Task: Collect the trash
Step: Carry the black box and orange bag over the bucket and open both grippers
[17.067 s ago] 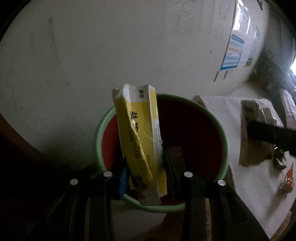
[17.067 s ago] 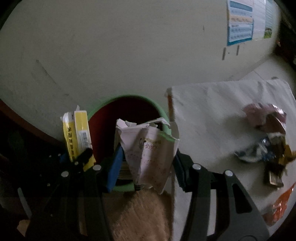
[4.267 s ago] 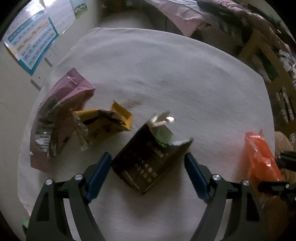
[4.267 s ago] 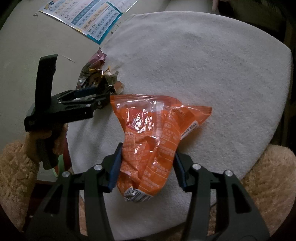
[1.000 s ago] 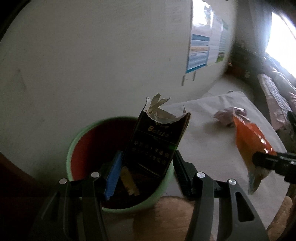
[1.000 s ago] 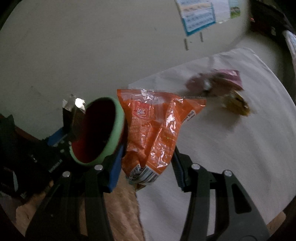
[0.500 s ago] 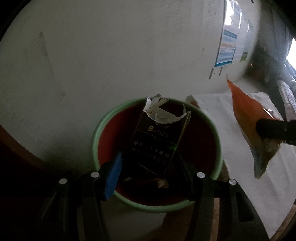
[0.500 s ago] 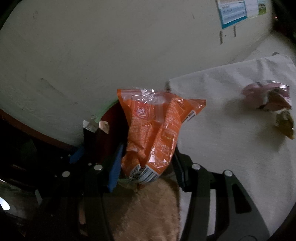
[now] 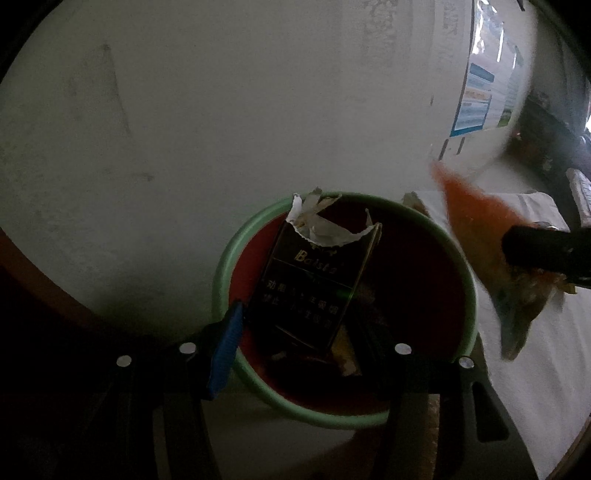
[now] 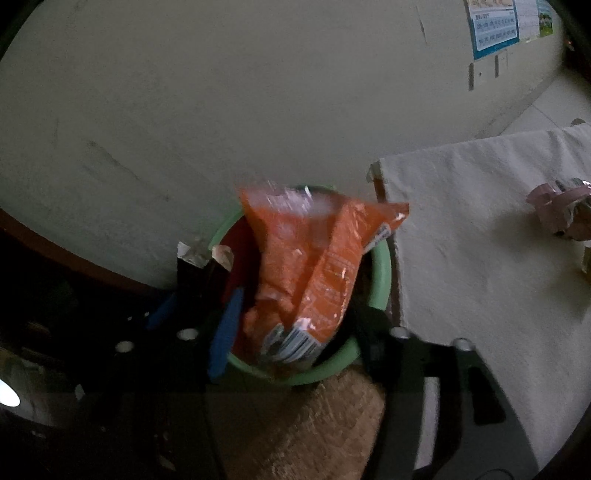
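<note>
Left gripper: its jaws are opening. The dark packet stands between them; the blue pad at 9 o'clock looks still against its lower edge, while the far pad is lost in shadow, so I cannot tell whether it has fully let go.
Dark packet: it stands over the mouth of the bin, long axis near upright and leaning toward 1 o'clock, torn foil end up, printed face toward the camera. Judgement: it is held there so that release drops it straight in.
Right gripper: its jaws are opening. The orange bag is between them, blurred, and a gap shows beside the blue pad; I judge it released and falling.
Orange bag: long axis near upright, barcode end down at 6 o'clock, sealed top toward 12 o'clock and 2 o'clock. It hangs over the bin's opening, lower end at rim level. In the left wrist view it appears at 3 o'clock beside the bin.
Bin: green rim, red inside, some scraps at the bottom. It stands against the wall, just beside the bench's edge at 3 o'clock.
Sleeve: a tan knitted sleeve lies near the bin at 6 o'clock.
Bench: covered in white cloth. A crumpled pink wrapper remains on it at 3 o'clock, well apart from the bin. Judgement: collection is not finished.
Wall: a blue chart hangs far off at 1 o'clock.
</note>
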Motion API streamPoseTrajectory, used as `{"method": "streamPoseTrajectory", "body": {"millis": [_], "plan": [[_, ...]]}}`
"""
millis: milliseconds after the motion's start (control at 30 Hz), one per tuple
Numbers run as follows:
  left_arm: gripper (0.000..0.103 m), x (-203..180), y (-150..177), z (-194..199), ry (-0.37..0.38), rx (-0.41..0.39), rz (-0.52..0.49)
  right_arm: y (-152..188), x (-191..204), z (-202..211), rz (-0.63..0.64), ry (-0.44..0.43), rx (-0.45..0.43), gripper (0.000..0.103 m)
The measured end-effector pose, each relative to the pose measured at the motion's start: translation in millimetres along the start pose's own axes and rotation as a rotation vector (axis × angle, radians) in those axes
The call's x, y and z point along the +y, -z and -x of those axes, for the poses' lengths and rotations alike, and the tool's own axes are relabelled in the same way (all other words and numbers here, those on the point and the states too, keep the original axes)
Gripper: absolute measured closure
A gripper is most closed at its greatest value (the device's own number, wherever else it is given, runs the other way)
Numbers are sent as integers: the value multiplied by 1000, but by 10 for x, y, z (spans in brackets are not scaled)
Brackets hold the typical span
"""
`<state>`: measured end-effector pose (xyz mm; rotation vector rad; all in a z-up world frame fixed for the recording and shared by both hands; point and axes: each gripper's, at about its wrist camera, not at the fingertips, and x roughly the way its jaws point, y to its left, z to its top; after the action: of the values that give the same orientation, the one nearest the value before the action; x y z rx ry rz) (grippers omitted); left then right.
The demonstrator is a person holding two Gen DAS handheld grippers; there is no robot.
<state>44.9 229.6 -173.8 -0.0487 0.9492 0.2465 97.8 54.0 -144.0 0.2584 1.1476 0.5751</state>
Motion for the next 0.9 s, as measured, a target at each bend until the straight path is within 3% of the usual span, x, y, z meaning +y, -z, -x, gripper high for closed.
{"method": "streamPoseTrajectory", "body": {"millis": [67, 233, 300, 533, 633, 733, 833, 900], "plan": [[31, -3, -2, -11, 2, -3, 8, 19, -26, 9, -5, -5, -4, 29], [28, -20, 10, -9, -3, 0, 3, 69, -157, 103, -26, -18, -36, 29], [26, -42, 25, 28, 1, -12, 0, 106, -308, 245, -24, 19, -77, 28], [26, -157, 75, 80, 18, -24, -19, 183, -1481, 855, -123, 383, -210, 24], [26, -328, 100, 113, 37, -21, -50, 154, -2078, 927, -214, 567, -179, 20], [26, -563, 158, 172, 65, -16, -115, 145, -2514, 871, -306, 546, -126, 20], [26, -736, 197, 248, 76, -20, -169, 104, -2665, 737, -292, 552, -91, 20], [26, -811, 205, 304, 91, -16, -184, 75, -2688, 629, -280, 545, -64, 28]]}}
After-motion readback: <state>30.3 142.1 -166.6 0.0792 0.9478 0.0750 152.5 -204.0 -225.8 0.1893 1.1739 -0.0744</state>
